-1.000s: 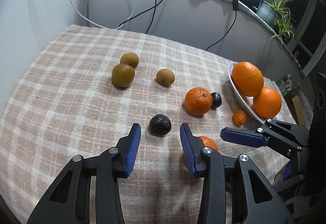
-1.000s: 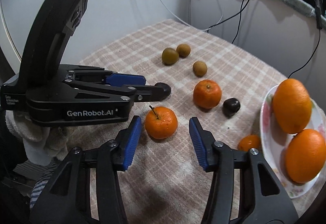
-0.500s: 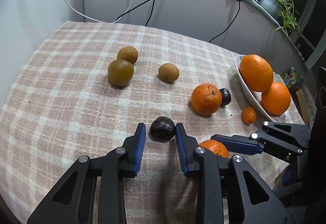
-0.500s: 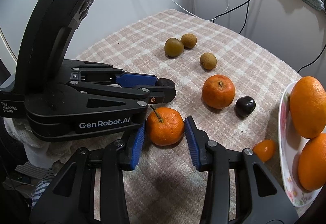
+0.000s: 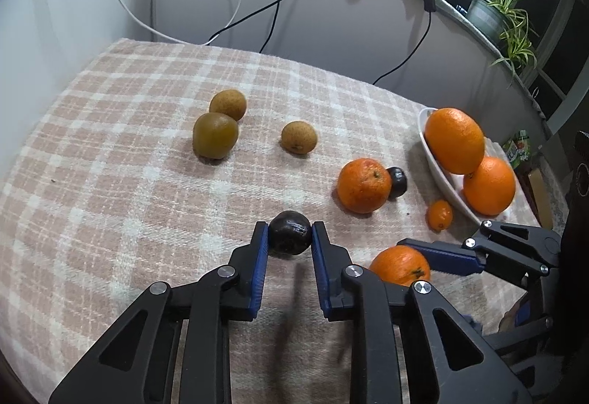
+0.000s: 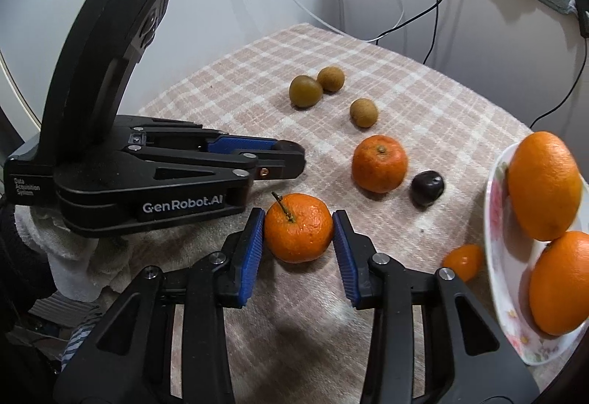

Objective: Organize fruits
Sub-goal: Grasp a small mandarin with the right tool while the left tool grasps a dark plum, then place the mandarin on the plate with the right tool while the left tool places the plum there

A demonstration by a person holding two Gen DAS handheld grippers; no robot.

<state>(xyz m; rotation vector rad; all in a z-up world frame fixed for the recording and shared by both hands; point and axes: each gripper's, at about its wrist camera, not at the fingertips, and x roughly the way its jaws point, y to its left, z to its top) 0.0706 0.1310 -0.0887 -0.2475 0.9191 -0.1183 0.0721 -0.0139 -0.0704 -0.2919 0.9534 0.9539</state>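
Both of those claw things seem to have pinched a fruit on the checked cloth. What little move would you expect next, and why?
Probably a short lift straight up. The left gripper is shut on the dark fruit and the right gripper on the stemmed mandarin, yet both fruits sit on the cloth. Raising them first should clear the other mandarin before carrying them, perhaps toward the plate.

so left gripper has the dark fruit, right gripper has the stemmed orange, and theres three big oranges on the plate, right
Not quite: the plate holds two big oranges, not three, as the right wrist view shows. The rest stands: the left gripper is shut on the dark fruit, and the right gripper on the stemmed orange.
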